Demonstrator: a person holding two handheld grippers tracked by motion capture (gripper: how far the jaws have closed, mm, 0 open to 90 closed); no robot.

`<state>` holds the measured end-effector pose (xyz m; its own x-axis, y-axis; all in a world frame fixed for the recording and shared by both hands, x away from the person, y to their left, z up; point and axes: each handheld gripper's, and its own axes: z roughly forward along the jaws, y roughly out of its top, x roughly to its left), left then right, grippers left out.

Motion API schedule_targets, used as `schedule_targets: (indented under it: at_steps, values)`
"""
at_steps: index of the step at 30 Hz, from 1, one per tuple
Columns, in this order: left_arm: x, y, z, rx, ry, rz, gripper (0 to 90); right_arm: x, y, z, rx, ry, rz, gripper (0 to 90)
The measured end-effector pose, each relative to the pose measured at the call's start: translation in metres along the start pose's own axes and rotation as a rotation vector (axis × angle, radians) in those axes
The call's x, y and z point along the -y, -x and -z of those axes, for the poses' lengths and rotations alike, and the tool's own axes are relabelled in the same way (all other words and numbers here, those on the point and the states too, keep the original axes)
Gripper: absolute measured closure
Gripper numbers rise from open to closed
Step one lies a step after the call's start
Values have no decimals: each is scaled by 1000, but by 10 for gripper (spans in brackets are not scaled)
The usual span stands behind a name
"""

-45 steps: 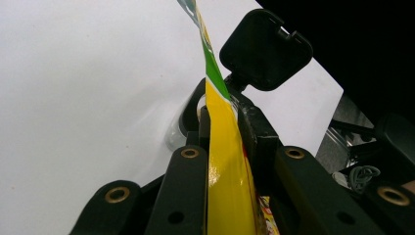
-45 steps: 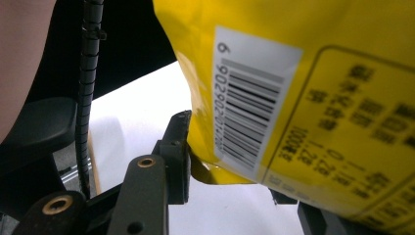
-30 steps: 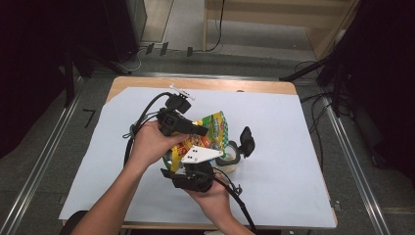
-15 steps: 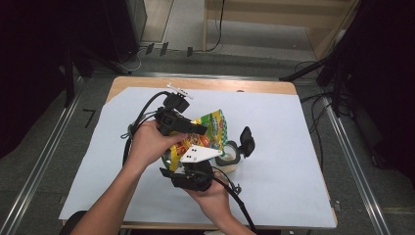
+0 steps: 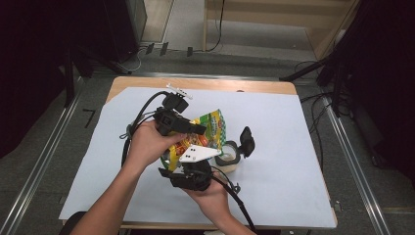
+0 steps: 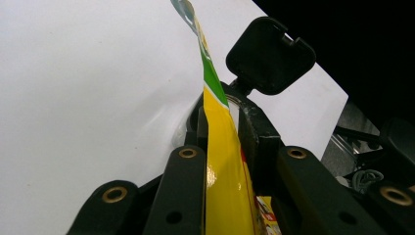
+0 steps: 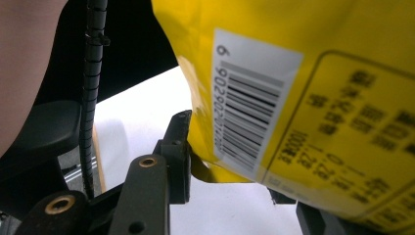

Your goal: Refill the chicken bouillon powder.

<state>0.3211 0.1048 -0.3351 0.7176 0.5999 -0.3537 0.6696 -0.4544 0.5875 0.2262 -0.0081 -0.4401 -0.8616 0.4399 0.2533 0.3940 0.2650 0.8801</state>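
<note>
In the left gripper view we see our left tongs [image 6: 220, 161] clamped on the edge of a yellow and green snack bag [image 6: 222, 186], the thin film running edge-on between the two black jaws. In the right gripper view our right tongs [image 7: 230, 161] have the left jaw pressed against the bag's [image 7: 313, 88] lower corner beside its barcode, but the other jaw is mostly hidden behind the bag, so we cannot tell whether they grip it. From the high view the left hand [image 5: 147, 142] holds its tongs [image 5: 195, 129] on the bag's [image 5: 213, 125] far-left side, and the right hand [image 5: 210, 191] holds its tongs [image 5: 188, 169] at the near side, the bag lifted between them over the middle of the white-covered surface [image 5: 303, 147]. Just right of the bag stands a small round container [image 5: 227, 156] with its black flip lid [image 5: 246, 140] open.
</note>
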Motion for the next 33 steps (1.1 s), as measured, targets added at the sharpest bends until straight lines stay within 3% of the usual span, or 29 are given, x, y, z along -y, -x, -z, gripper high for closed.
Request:
schedule_targets:
  at_steps: [33]
  values:
    - [1, -3, 0, 17, 0, 29, 804, 0, -1, 0, 3, -5, 6, 619]
